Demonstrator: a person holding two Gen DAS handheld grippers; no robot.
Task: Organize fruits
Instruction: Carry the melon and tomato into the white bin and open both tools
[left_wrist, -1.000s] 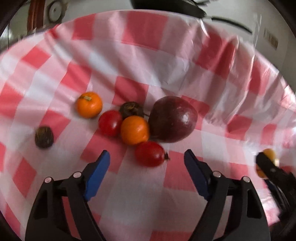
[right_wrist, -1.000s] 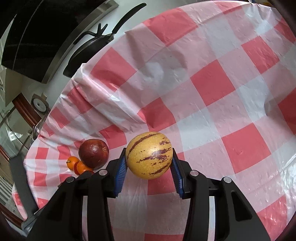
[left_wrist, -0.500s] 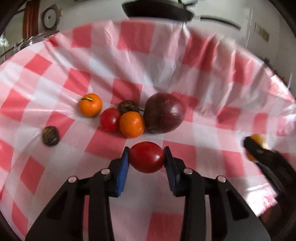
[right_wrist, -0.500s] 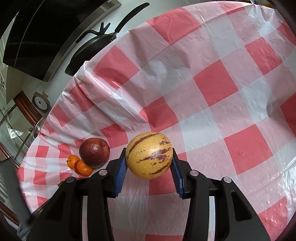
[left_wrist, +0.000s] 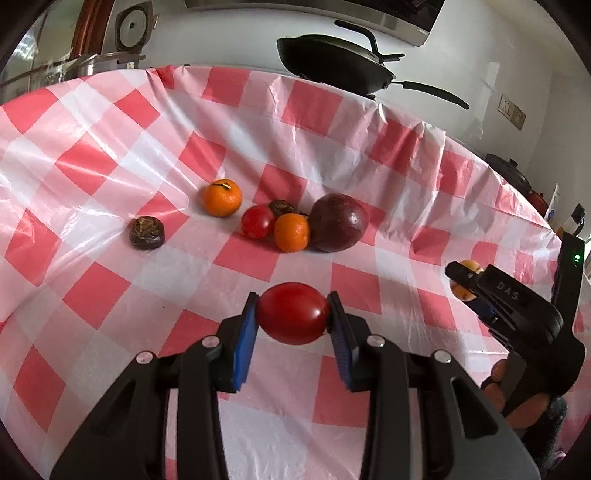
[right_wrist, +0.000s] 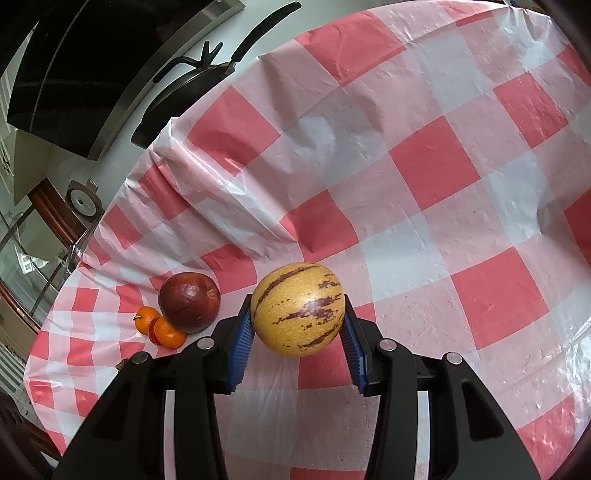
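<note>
My left gripper (left_wrist: 291, 317) is shut on a red tomato (left_wrist: 292, 313), held above the checked tablecloth (left_wrist: 110, 166). Beyond it lie a dark red apple (left_wrist: 339, 222), an orange mandarin (left_wrist: 291, 232), a second red tomato (left_wrist: 258, 221), a dark fruit (left_wrist: 281, 207) behind them, another mandarin (left_wrist: 222, 197) and a dark wrinkled fruit (left_wrist: 146, 232) further left. My right gripper (right_wrist: 297, 325) is shut on a yellow melon with purple stripes (right_wrist: 298, 308). The right gripper (left_wrist: 476, 291) also shows at the right edge of the left wrist view, its melon (left_wrist: 466, 280) mostly hidden.
A black frying pan (left_wrist: 332, 62) sits on the counter behind the table, and a dark pot (left_wrist: 509, 173) at the far right. A hand (left_wrist: 517, 398) grips the right tool. In the right wrist view, the apple (right_wrist: 189, 301) and mandarins (right_wrist: 168, 330) lie to the left.
My left gripper closed on the nearest red tomato and lifted it back from the pile. My right gripper kept still with the melon.
</note>
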